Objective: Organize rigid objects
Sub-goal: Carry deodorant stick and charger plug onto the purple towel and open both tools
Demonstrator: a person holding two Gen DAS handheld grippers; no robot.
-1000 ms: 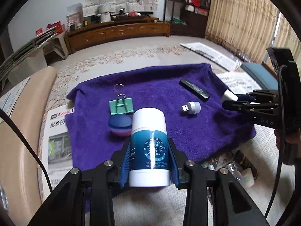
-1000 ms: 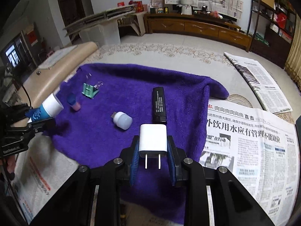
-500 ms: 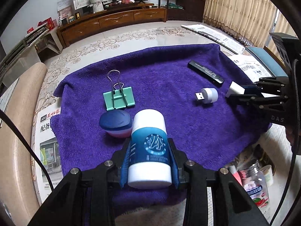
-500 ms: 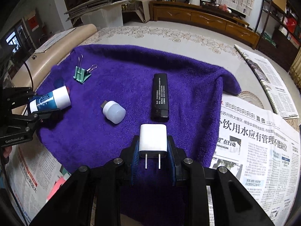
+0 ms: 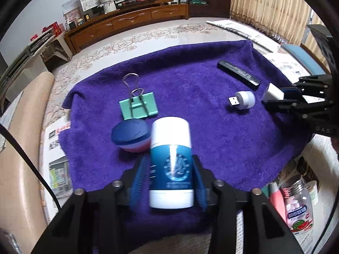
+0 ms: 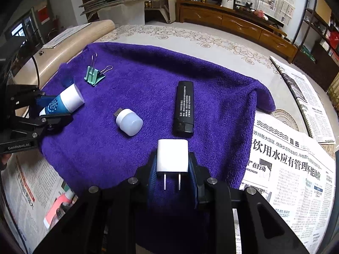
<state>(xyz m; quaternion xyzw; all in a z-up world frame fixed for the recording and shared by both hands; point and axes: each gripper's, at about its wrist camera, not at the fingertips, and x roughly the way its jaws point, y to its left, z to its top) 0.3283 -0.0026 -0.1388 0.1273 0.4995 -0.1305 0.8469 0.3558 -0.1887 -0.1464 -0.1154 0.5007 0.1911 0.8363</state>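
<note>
On the purple towel (image 5: 190, 74) lie a green binder clip (image 5: 138, 104), a blue-and-pink round case (image 5: 131, 132), a white USB light (image 5: 243, 99) and a black stick (image 5: 238, 75). A white-and-blue bottle (image 5: 171, 165) sits between the jaws of my left gripper (image 5: 169, 160). Those jaws are opening, and gaps show between the pads and the bottle. The bottle looks blurred, low over the towel's near edge. My right gripper (image 6: 172, 158) is shut on a white plug charger (image 6: 172, 156), prongs toward the camera, over the towel (image 6: 148, 74) just before the black stick (image 6: 184, 108).
Newspapers (image 6: 286, 169) cover the floor around the towel. A jar with a watermelon label (image 5: 298, 207) and a pink tube (image 5: 276, 199) lie off the towel's near right corner. A beige bolster (image 5: 21, 148) runs along the left. A wooden cabinet (image 5: 131, 21) lines the far wall.
The left jaws have spread away from the bottle, which they gripped before, and that gripper has sunk toward the towel. The right gripper still clamps the charger, nearly unmoved.
</note>
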